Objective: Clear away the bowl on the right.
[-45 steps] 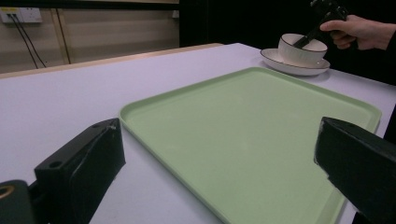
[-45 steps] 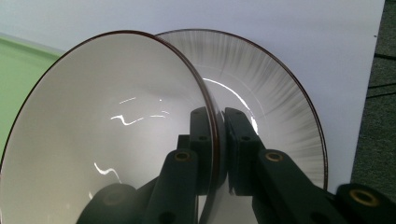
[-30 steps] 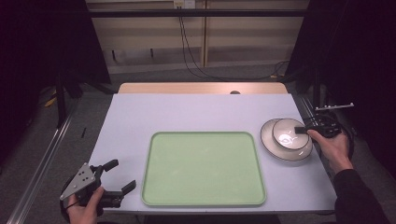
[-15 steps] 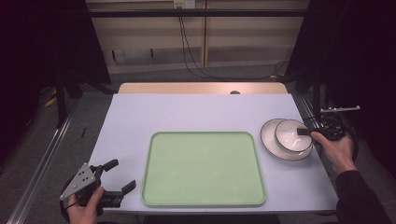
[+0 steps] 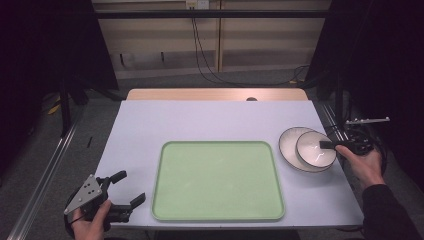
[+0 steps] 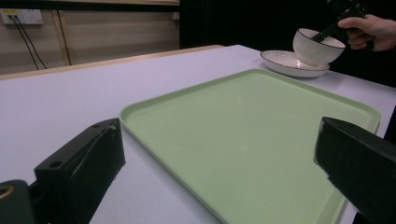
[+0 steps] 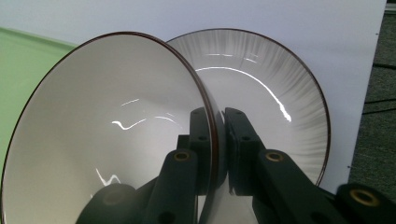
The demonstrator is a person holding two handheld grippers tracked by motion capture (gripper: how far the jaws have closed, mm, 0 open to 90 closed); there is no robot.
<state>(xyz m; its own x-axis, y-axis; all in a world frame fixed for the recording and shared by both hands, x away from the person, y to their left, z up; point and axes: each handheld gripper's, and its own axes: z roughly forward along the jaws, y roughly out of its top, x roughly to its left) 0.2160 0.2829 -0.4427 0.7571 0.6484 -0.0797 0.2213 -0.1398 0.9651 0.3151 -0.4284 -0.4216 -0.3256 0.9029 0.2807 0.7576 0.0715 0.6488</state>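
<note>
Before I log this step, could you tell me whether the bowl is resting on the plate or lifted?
Lifted: the right gripper clamps the bowl by its rim, tilted above the plate.

I count one bowl, one plate, one green tray, and my two grippers: left gripper, right gripper.

White dark-rimmed bowl lifted, tilted, above matching plate.
</note>
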